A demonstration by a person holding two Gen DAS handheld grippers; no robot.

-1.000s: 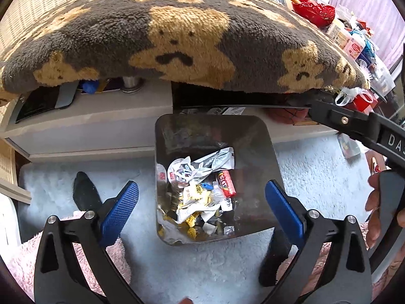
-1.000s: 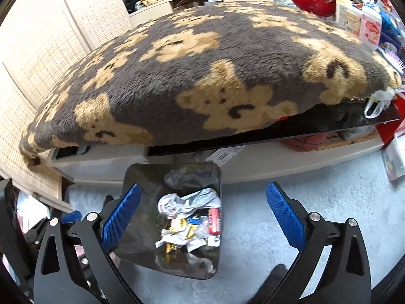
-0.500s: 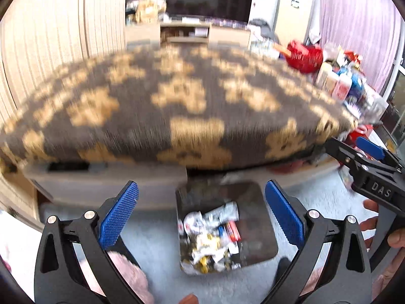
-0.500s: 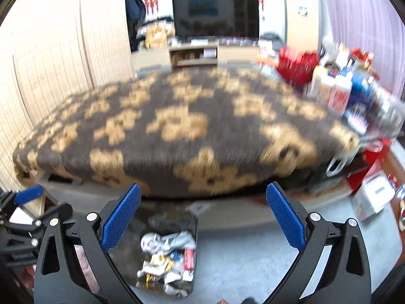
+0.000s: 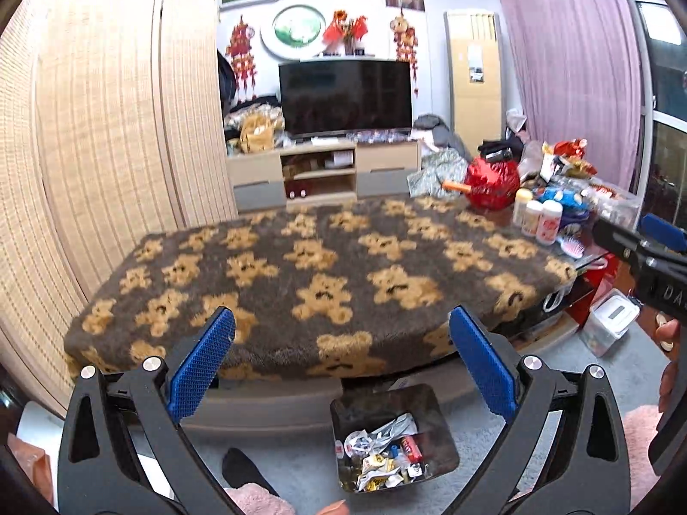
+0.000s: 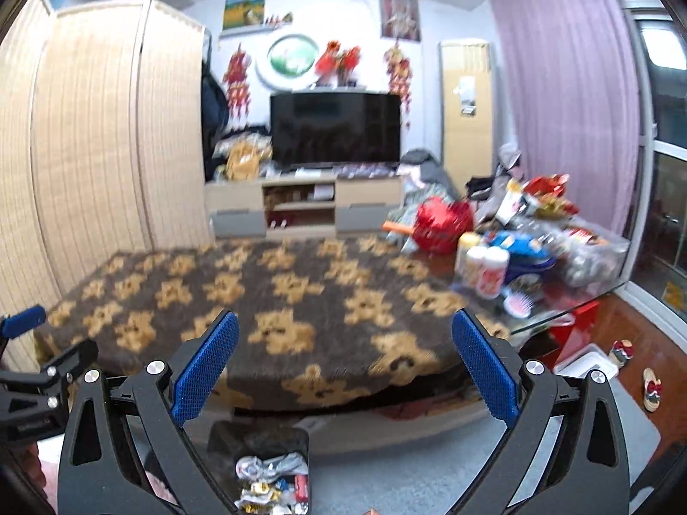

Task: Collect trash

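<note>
Two grippers are up in the air, one in each hand. The left gripper (image 5: 341, 360) has its two blue pads (image 5: 201, 365) spread wide with nothing between them. The right gripper (image 6: 343, 365) is wide too, and it holds nothing.

One dark trash bin (image 5: 442, 429) sits on the gray carpet (image 5: 300, 468) down below, close to the person. It is on the floor just in front of the low table. Many crumpled wrappers (image 5: 386, 455) lie in the bin, white, yellow and one red. They are too bunched up to count. One foot in a black sock (image 5: 240, 470) rests on the carpet left of the bin.

Past the bin is the low table, covered by one big brown blanket (image 5: 317, 266) with tan bears on it. The bear blanket top looks bare. The edge of the blanket hangs over and hides what is under the table.

At the far right end of the table, three small bottles (image 5: 536, 216) with white caps stand close together. One red basket (image 5: 491, 180) sits behind them, with more packed clutter beside it. One white box (image 5: 612, 322) sits on the floor to the right.

Far back, one black TV (image 5: 345, 98) stands on one wooden cabinet (image 5: 322, 169). One bamboo screen (image 5: 116, 128) stands on the left. One purple curtain (image 5: 571, 64) hangs on the right. The right wrist view is blurry.
</note>
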